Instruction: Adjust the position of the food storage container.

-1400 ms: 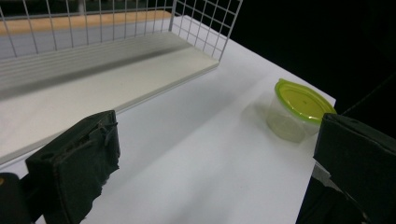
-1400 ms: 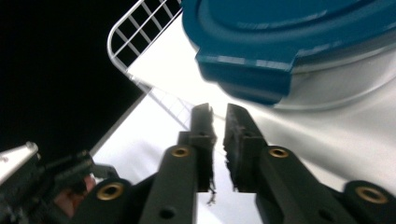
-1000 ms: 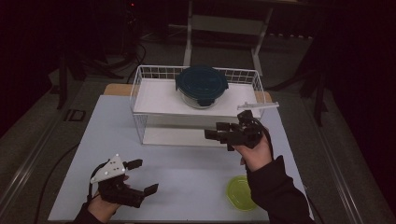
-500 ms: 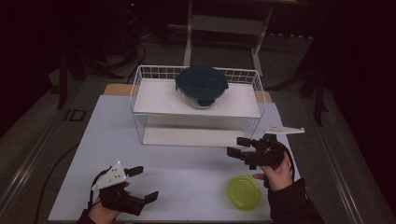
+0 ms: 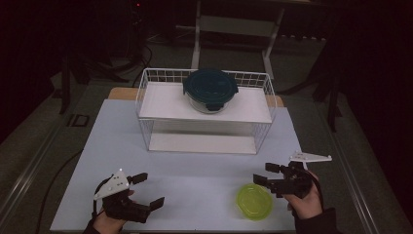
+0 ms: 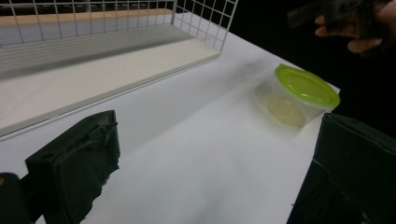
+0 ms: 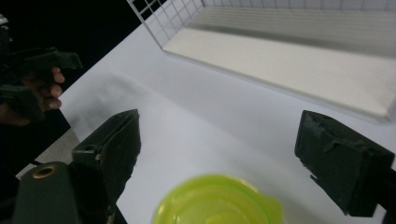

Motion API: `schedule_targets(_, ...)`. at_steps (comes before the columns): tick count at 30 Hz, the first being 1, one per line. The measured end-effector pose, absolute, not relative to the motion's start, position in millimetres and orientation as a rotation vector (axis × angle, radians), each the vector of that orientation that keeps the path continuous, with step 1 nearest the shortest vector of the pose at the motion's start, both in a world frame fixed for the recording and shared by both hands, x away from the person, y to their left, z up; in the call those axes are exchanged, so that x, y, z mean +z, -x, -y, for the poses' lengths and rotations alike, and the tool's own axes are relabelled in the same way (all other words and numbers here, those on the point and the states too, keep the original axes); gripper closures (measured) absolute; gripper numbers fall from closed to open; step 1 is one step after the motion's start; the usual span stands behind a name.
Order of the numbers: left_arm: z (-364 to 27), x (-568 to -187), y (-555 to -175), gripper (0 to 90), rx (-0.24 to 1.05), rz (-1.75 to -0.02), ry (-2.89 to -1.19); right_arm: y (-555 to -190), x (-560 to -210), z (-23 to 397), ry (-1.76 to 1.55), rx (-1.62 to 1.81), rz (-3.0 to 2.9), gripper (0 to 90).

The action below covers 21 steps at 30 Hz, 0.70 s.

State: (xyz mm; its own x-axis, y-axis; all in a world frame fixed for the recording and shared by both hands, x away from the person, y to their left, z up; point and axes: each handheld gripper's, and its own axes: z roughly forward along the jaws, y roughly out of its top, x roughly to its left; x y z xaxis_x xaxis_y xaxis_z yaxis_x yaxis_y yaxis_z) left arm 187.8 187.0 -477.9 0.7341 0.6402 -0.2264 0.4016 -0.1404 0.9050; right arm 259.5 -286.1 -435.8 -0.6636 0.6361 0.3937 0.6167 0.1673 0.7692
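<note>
While the room beyond the white table (image 5: 195,170) is dark and hard to make out, the near edge shows enough. Nearest, the left gripper (image 5: 146,191) rests low at the table's front, well to the left of the green-lidded container (image 5: 254,201), its jaws spread wide with nothing between them. The hand behind it is cut off by the frame's bottom edge.

That container, a small round clear tub with a lime-green lid, stands upright near the table's front edge; being round, it has no long axis to speak of (its lid faces straight up). In the right gripper view its lower half is cut off by the frame and blurred. No label or writing can be read on it.

Just to the right of the container and slightly behind it, the right gripper (image 5: 263,174) hangs with its jaws wide apart; they have just been opening, and nothing lies between them.

Farther back from the container stands a white wire rack (image 5: 146,92). On its upper shelf sits a round glass dish with a dark teal lid (image 5: 210,87), its markings unreadable.
</note>
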Motion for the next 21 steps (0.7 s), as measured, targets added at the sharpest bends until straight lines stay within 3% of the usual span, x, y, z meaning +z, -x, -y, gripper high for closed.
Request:
schedule_targets(6, -188.5, -478.4, -187.6, 0.0, 0.254, -0.830, -1.756, -242.2, -448.8, 304.2, -1.273, 1.512, -2.394, 18.0)
schedule_targets(19, -185.5, -481.2, -187.8, 0.0, 0.248, -0.817, -1.767, -210.8, -474.4, 336.4, -1.373, 1.293, -2.429, 69.6)
schedule_targets(21, -185.2, -481.0, -187.8, 0.0, 0.251, -0.815, -1.767, -209.5, -477.9, 338.7, -1.388, 1.277, -2.439, 73.6)
